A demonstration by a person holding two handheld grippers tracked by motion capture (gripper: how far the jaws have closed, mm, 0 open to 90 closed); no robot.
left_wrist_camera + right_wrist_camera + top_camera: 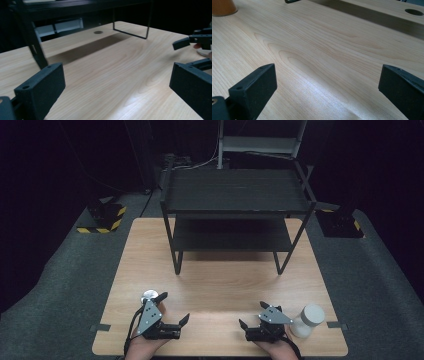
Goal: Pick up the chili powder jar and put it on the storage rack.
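Note:
My left gripper [173, 308] stands open near the table's front left, nothing between its jaws; its own view [116, 87] has bare wood between them. A small white-topped container [148, 295] sits just beyond it, and shows as an orange base [222, 7] in the right gripper view. Over at the front right, my right gripper [253, 314] is open and empty too, as its own view [328, 85] confirms. A white jar [310, 320] stands just right of it, apart from the jaws. The right gripper [195, 41] also appears far right in the left gripper view.
A black two-tier shelf rack [235, 195] stands on the far half of the light wooden table [225, 275], both shelves bare. A cable hole [98, 32] lies in the tabletop under the rack. Grey carpet surrounds the table.

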